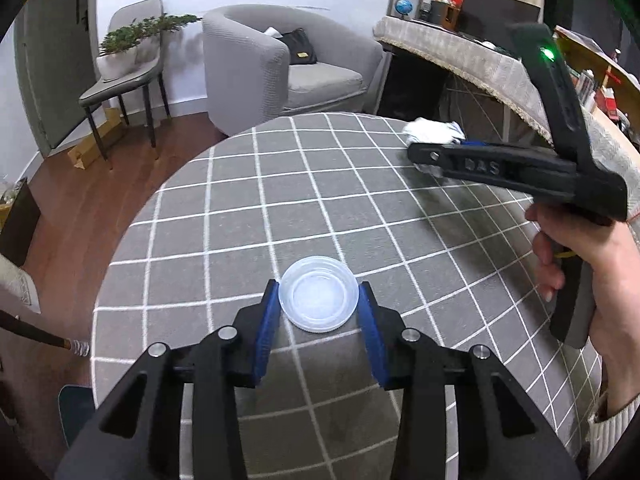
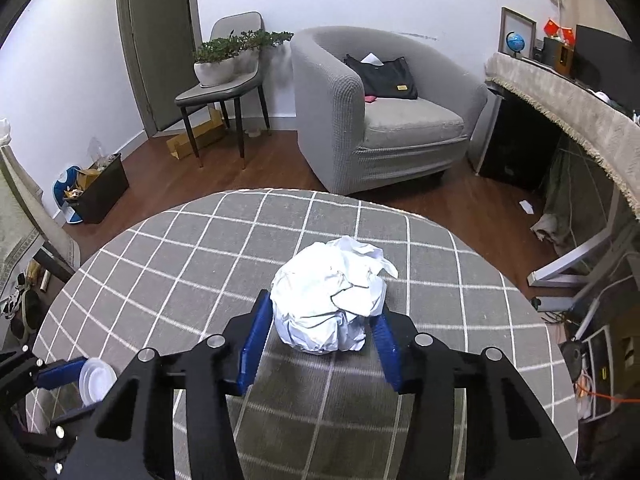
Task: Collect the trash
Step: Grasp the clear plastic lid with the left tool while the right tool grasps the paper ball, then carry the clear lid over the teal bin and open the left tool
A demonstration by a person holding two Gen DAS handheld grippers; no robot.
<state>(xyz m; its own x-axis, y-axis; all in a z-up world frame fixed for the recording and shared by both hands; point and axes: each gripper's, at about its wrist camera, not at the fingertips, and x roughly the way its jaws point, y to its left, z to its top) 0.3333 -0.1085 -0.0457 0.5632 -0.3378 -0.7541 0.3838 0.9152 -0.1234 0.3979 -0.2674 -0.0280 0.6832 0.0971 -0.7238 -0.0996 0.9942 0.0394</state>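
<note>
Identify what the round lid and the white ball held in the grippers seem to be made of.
Round lid: apparently thin translucent plastic, smooth, with moulded concentric rings and the cloth faintly showing through. White ball: likely crumpled paper, matte, with sharp creases and folded edges.

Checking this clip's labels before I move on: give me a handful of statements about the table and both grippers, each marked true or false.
1. The left gripper has its jaws closed on a clear round plastic lid. True.
2. The right gripper holds a green glass bottle. False: its jaws press on a crumpled ball of white paper.
3. The round table is covered by a grey cloth with white grid lines. True.
4. The grey armchair has nothing on its seat. False: a black bag rests on it.
5. The potted green plant stands on the floor. False: it sits on a grey chair.
</note>
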